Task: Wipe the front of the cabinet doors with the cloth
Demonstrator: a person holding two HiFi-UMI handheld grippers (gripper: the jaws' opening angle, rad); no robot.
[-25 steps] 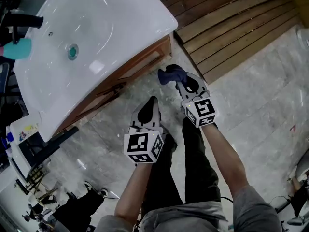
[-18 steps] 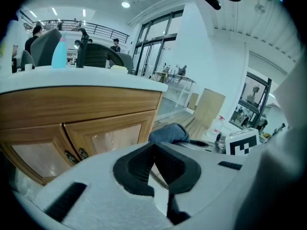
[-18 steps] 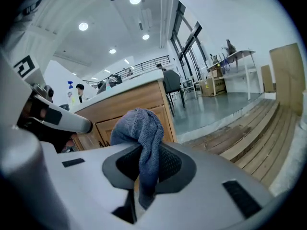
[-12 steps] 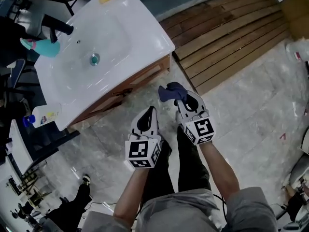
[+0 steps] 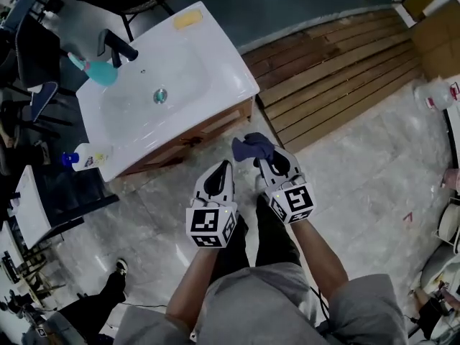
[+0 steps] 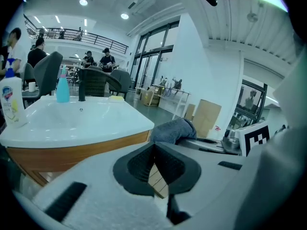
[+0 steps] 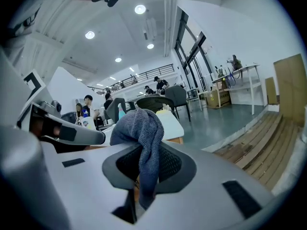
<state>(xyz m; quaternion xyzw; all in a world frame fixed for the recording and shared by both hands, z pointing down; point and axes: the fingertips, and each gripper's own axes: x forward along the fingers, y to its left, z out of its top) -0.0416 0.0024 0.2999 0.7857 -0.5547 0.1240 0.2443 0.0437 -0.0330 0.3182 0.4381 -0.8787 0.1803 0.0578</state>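
Nearest to us are our two forearms, each ending in one gripper. The left gripper point(image 5: 224, 167) has its jaws drawn together with nothing between them; only a thin slit remains, through which wooden boards show. The right gripper point(image 5: 264, 161) is clamped on the one cloth point(image 5: 251, 147).

That cloth is dark blue-grey terry with a nubbly pile. A narrow twisted tail of it runs down between the jaws, and a bunched, folded lump rises above the tips. It hangs over the pale stone floor point(image 5: 359, 164), near the right-hand corner of the cabinet.

Beyond it stands a single wooden cabinet point(image 5: 210, 123), its brown front seen steeply from above, so we cannot count the doors. One white basin point(image 5: 215, 70) with a metal drain sits on top.

On the basin we count one black tap point(image 5: 118, 47), two bottles, a teal one point(image 5: 98, 70) and a white one with a blue cap point(image 5: 90, 157), and one yellow block point(image 5: 187, 19). Farthest right lies a run of wooden planks point(image 5: 338, 70).
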